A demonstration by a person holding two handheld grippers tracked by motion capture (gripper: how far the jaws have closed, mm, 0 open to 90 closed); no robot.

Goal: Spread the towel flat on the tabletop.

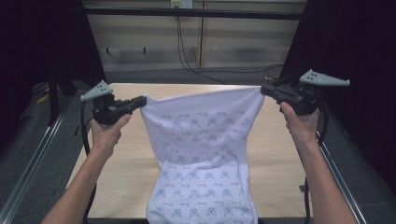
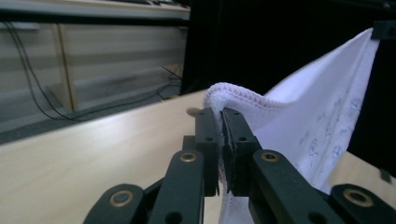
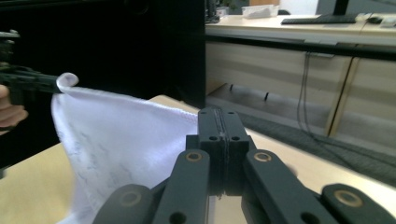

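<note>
1. Nearest the person, at 6 o'clock in the high view, the lower part of the white cloth [image 1: 201, 196] with its small blue printed motifs lies on the near edge of the wooden table [image 1: 116, 163] and runs out of the bottom of the picture.
2. Both forearms come in from the bottom corners, the left one from 7 o'clock and the right one from 5 o'clock, each hand wrapped around a gripper handle.
3. Higher up, the cloth rises off the tabletop and spreads into a wide sheet hanging between the two grippers, with its top edge sagging a little in the middle.
4. The left gripper [image 1: 140, 101] sits at 9 o'clock, pointing toward the centre. Its jaws are pinched together on the upper left corner of the cloth; in the left gripper view the stitched hem [image 2: 233, 91] folds over the jaw tips and cloth runs down between the pads.
5. The right gripper [image 1: 264, 88] sits at 3 o'clock, slightly higher, pointing inward. Its jaws are pressed fully together on the upper right corner, the fabric leaving from beside the jaws in the right gripper view.
6. Farthest, at 12 o'clock beyond the table, a pale panelled wall [image 1: 154, 32] stands with black cables [image 1: 184, 51] hanging down to the floor.
</note>
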